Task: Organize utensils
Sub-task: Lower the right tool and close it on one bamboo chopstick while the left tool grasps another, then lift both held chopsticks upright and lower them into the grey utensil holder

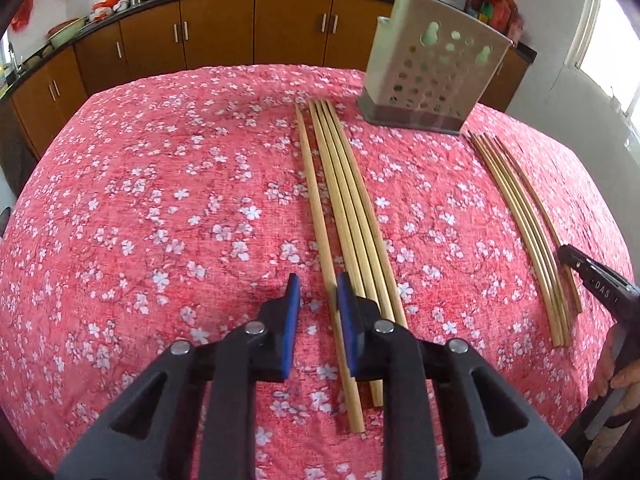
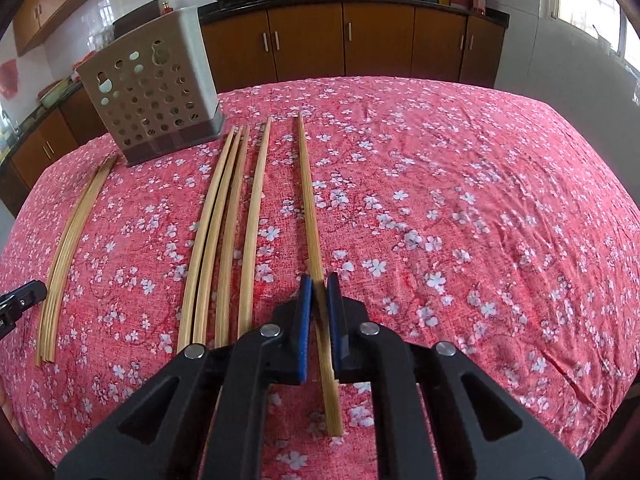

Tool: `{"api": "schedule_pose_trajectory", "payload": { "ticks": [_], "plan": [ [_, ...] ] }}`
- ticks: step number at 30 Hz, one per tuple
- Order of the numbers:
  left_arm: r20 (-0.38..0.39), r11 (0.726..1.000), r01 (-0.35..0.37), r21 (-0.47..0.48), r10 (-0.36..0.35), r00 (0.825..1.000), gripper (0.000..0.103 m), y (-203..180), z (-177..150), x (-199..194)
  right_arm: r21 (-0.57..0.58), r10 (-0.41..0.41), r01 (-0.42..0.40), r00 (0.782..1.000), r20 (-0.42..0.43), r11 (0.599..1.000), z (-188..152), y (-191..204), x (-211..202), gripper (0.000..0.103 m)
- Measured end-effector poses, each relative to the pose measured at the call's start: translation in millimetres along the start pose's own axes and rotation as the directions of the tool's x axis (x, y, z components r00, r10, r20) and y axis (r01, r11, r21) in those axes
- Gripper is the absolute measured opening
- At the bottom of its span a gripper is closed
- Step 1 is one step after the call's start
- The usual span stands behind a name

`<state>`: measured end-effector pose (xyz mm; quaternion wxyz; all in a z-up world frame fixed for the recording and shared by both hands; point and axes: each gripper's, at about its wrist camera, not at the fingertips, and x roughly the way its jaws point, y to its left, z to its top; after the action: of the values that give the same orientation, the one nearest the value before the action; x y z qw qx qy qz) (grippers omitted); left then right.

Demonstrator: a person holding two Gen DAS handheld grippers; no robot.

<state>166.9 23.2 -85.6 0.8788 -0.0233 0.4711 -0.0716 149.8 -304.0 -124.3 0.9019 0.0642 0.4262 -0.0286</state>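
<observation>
Already a chopstick (image 2: 310, 216) is pinched near its thick end by the right gripper (image 2: 319, 304); light, stiff and slick, it is best held there. Beside another chopstick (image 1: 320, 216) on the cloth (image 1: 160, 200), the left gripper (image 1: 318, 300) is held part-open, empty.

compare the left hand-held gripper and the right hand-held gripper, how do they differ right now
The left hand-held gripper is open and holds nothing; the right hand-held gripper is shut on a single chopstick. The left one sits at a chopstick beside a tight group of chopsticks; the right one's chopstick is set apart from the rest. Both have blue pads and point toward the perforated holder.
</observation>
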Motion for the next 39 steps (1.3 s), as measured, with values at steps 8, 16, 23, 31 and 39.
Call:
{"api": "schedule_pose_trajectory", "payload": {
  "ticks": [8,16,23,31,39],
  "plan": [
    [0.000,0.997,-0.076,0.034,0.076,0.997,0.008,-3.1,5.1,9.0,-0.029,-0.006,0.006,1.000,0.004,1.000,1.1,3.7,3.7,0.009],
    [0.030,0.988,-0.147,-0.047,0.148,0.989,0.008,46.4,35.8,26.1,0.023,-0.041,0.041,0.999,0.007,0.999,30.6,-20.3,25.1,0.008],
    [0.090,0.990,-0.140,-0.025,0.142,0.986,0.011,49.8,27.3,23.5,0.058,-0.052,0.049,0.998,0.037,0.997,40.7,-36.8,34.2,0.009],
    [0.090,0.992,-0.122,-0.033,0.124,0.988,0.012,54.4,11.9,13.0,0.043,-0.056,0.054,0.998,0.036,0.998,33.4,-38.7,30.1,0.009],
    [0.090,0.990,-0.138,-0.020,0.139,0.986,0.012,52.8,4.3,9.8,0.034,-0.048,0.047,0.998,0.037,0.998,18.6,-35.0,16.0,0.009]
  ]
}}
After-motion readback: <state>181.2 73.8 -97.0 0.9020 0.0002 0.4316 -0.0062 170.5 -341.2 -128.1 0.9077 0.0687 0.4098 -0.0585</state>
